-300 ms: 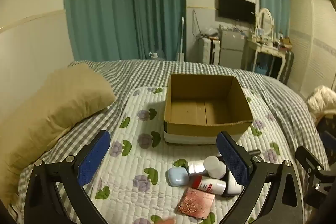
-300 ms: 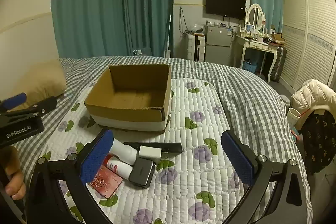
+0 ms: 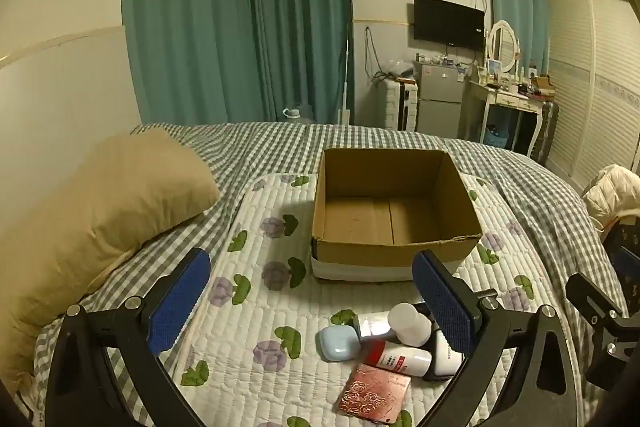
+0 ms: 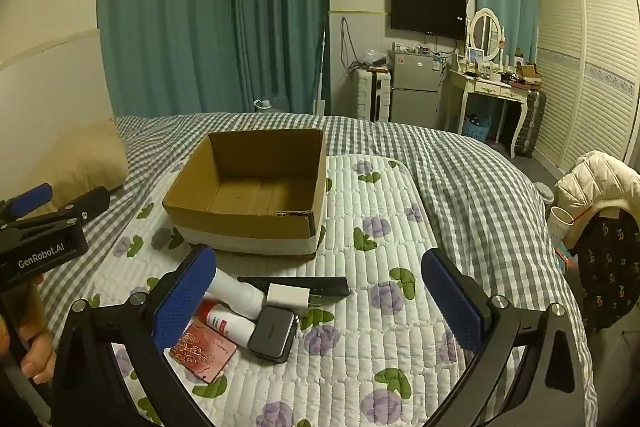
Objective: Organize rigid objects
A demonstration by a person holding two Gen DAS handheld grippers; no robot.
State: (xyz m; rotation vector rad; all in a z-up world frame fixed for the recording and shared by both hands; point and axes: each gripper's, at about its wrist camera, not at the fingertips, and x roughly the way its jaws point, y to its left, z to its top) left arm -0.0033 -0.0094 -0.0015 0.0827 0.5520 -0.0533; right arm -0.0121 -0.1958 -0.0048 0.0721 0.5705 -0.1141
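Note:
An empty cardboard box (image 3: 396,205) (image 4: 248,195) stands on the quilted flower mat on the bed. In front of it lies a small heap: a pale blue case (image 3: 338,343), a white bottle (image 3: 404,321) (image 4: 234,291), a red-and-white tube (image 3: 396,357) (image 4: 226,321), a pink rose-patterned card (image 3: 374,397) (image 4: 202,353), a white charger (image 4: 288,297), a black case (image 4: 272,333) and a long black strip (image 4: 296,283). My left gripper (image 3: 312,301) hovers open over the mat, the heap at its right finger. My right gripper (image 4: 320,299) is open above the heap.
A tan pillow (image 3: 96,223) lies at the left on the checked bedspread (image 4: 472,183). A chair with a white jacket (image 4: 600,183) stands beside the bed at the right. The left gripper's body (image 4: 44,239) and a hand show at the left edge.

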